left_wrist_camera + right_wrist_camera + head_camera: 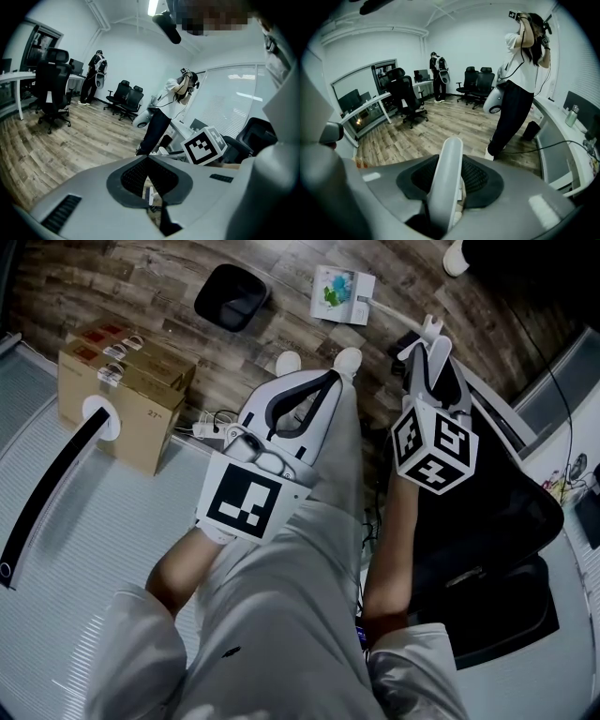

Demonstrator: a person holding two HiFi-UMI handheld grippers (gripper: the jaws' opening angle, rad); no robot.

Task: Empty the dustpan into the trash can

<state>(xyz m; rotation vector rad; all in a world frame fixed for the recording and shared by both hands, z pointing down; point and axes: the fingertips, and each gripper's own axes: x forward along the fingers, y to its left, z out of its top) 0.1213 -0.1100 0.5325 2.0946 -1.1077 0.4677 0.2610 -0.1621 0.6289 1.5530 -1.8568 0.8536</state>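
Lifting from here is where I expect trouble. My right hand-held gripper point(427, 337) has its pads narrowed onto the dustpan handle point(446, 187), and it grips near the handle's near end. The dustpan point(339, 289) lies on the floor at the far end, ahead of that gripper, with coloured scraps in it. The handle looks round and smooth, so with the load that far out it may twist between the pads. If it does, the pan could tip and drop the scraps before it gets over the trash can point(232, 296). The can stands ahead and to the left of that gripper, apart from the pan, so the swing goes sideways with the pan loaded. My left hand-held gripper point(149, 158) is closed on nothing and gives no support.

Around me, cardboard boxes point(122, 381) sit left of the left gripper and cables point(211, 423) lie on the floor just beside it. A black office chair point(497, 540) crowds the right gripper from its right and behind. My own shoes point(349, 358) are between the grippers and the can. Another person point(520, 70) stands beyond the pan, close enough to be caught by a wide swing.
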